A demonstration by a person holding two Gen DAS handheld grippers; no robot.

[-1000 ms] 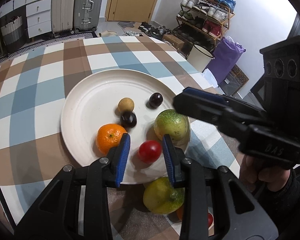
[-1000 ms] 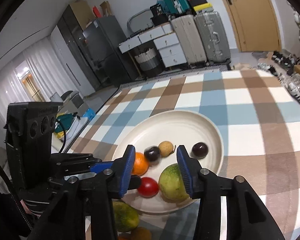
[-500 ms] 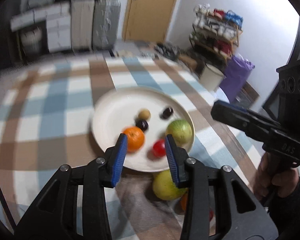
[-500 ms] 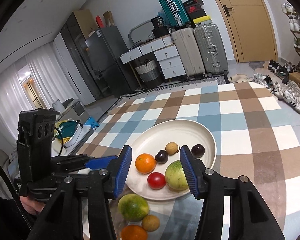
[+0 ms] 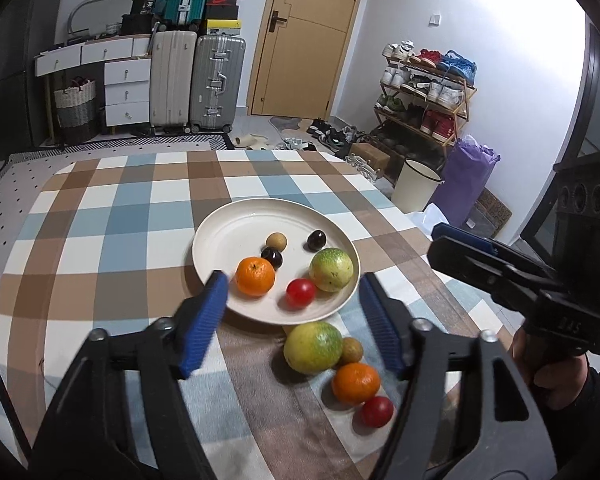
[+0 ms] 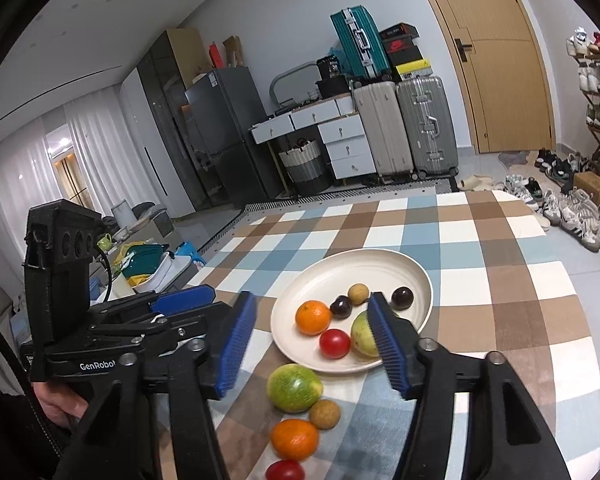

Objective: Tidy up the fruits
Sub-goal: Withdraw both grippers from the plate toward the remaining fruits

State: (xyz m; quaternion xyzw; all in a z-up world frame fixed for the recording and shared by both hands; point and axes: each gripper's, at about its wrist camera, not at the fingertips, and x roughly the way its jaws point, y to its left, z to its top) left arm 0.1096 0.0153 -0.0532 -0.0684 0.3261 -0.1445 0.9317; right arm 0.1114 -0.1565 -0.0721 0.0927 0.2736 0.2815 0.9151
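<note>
Left wrist view: left gripper [image 5: 292, 320], ribbed blue pads on black arms, jaws wide and just been opening, nothing between them. Ahead, a round cream plate [image 5: 228, 236] with a smooth matte face sits on the checked cloth [image 5: 112, 236]. On the plate: a dimpled orange [image 5: 255, 276], a glossy red tomato [image 5: 300, 293], a mottled green-yellow round fruit [image 5: 331, 269], two dark shiny plums, a small tan fruit. Off the plate (near edge) lies a loose row: a green fruit [image 5: 313, 347], a second orange [image 5: 355, 383], a second tomato [image 5: 377, 411]; the row runs toward the camera, rightward. Right wrist view: right gripper [image 6: 312, 344], same ribbed pads, jaws wide, just been opening, empty; the plate [image 6: 384, 264] lies beyond them.
</note>
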